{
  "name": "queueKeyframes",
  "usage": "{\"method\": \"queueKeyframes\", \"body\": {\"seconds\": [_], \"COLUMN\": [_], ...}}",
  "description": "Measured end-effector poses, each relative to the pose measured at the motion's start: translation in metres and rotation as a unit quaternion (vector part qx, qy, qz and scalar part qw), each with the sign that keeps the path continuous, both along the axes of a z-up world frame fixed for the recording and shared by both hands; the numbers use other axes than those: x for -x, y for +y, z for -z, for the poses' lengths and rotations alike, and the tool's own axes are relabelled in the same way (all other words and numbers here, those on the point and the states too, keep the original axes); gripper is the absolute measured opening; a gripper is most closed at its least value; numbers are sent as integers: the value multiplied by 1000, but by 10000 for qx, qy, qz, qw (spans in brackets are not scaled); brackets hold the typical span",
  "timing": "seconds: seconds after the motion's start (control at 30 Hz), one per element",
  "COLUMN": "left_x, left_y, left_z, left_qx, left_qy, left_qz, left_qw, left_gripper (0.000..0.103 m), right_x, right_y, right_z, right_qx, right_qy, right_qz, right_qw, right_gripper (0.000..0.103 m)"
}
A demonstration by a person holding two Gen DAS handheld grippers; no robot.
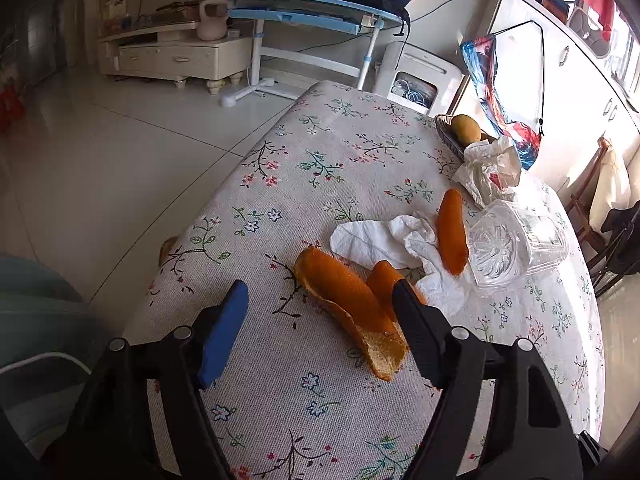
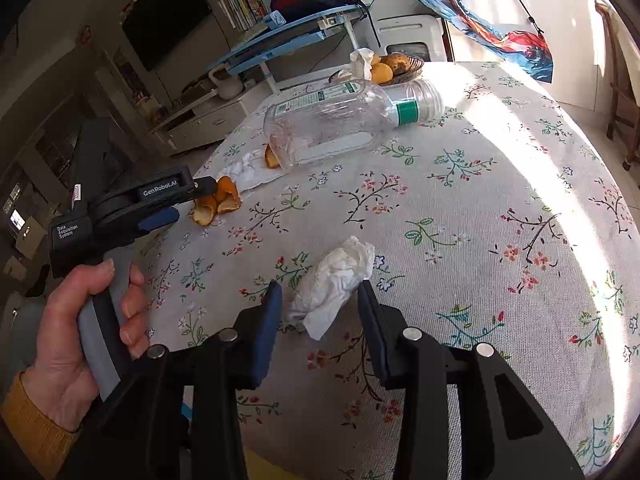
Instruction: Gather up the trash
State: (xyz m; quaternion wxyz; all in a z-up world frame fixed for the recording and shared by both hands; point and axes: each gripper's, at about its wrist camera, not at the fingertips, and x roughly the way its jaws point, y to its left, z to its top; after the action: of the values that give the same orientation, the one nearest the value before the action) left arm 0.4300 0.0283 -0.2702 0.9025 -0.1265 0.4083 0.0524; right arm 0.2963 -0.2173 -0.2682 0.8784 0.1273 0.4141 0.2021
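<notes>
Count on the floral tablecloth (image 1: pixel 320 152): three orange peel pieces, three paper wads, one clear plastic jar, one fruit basket.

Left wrist view — left gripper (image 1: pixel 320 312) spread wide, nothing between its fingers. The large peel (image 1: pixel 344 292), curled like a trough, orange outside and pale pith at its near end, lies between the fingertips, close against the black finger at 3 o'clock and apart from the blue pad at 9. A second peel (image 1: pixel 382 280) sits just behind it, touching. A third peel (image 1: pixel 452 232) lies at 1 o'clock on a flattened white tissue (image 1: pixel 372 240). The jar (image 1: pixel 516 240) lies on its side at 2 o'clock, lidless mouth turned away. Beyond it, a crumpled wrapper (image 1: pixel 488 172) with a red mark, then the basket (image 1: pixel 450 136) holding a mango (image 1: pixel 466 128).

Right wrist view — right gripper (image 2: pixel 320 296) moderately open, straddling a crumpled white tissue wad (image 2: pixel 332 280); contact with the pads cannot be told. The left hand (image 2: pixel 80 328) grips its handle at 9 o'clock.
</notes>
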Motion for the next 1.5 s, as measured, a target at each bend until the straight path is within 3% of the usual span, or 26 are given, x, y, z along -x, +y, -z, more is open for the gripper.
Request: {"method": "queueKeyframes", "body": {"seconds": [0.03, 0.1, 0.17, 0.43, 0.53, 0.63, 0.7, 0.8, 1.03, 1.27, 1.37, 1.5], "left_x": [-1, 0, 2, 54, 73, 83, 86, 89, 87, 83, 83, 84], "left_y": [0, -4, -12, -32, -35, -35, -33, -32, -32, -37, -39, -41], "left_z": [1, 1, 2, 0, 0, -1, -4, -7, -8, -3, -2, 0], "left_qx": [28, 37, 55, 15, -94, -200, -233, -245, -350, -417, -442, -440], "left_qy": [15, 25, 77, 184, 200, 193, 141, 79, 7, 13, -12, -47], "left_qz": [67, 247, 543, 1247, 1366, 1377, 1305, 1260, 1229, 1291, 1293, 1312], "left_qw": [10000, 9997, 9985, 9920, 9904, 9901, 9911, 9917, 9918, 9908, 9906, 9904], "left_gripper": [54, 35, 22, 19, 20, 33, 48, 53, 60, 62, 61, 60], "right_x": [-1, -3, -5, 6, 9, 11, 13, 16, 12, 11, 9, 9], "right_y": [-2, -7, -11, -20, -22, -21, -23, -24, -18, -16, -15, -15], "right_z": [1, 2, 3, -3, -2, 0, -1, -3, 0, 0, 2, 3], "right_qx": [-33, -130, -199, 6, 40, 69, 36, 4, 6, 122, 144, 148], "right_qy": [34, 96, 127, -55, -14, 14, -11, -100, -143, -217, -186, -182], "right_qz": [5, 40, 88, 281, 297, 371, 445, 527, 562, 615, 582, 541], "right_qw": [10000, 9999, 9997, 9996, 9996, 9993, 9990, 9986, 9983, 9978, 9980, 9983], "right_gripper": [30, 24, 21, 20, 21, 26, 34, 44, 46, 45, 32, 22]}}
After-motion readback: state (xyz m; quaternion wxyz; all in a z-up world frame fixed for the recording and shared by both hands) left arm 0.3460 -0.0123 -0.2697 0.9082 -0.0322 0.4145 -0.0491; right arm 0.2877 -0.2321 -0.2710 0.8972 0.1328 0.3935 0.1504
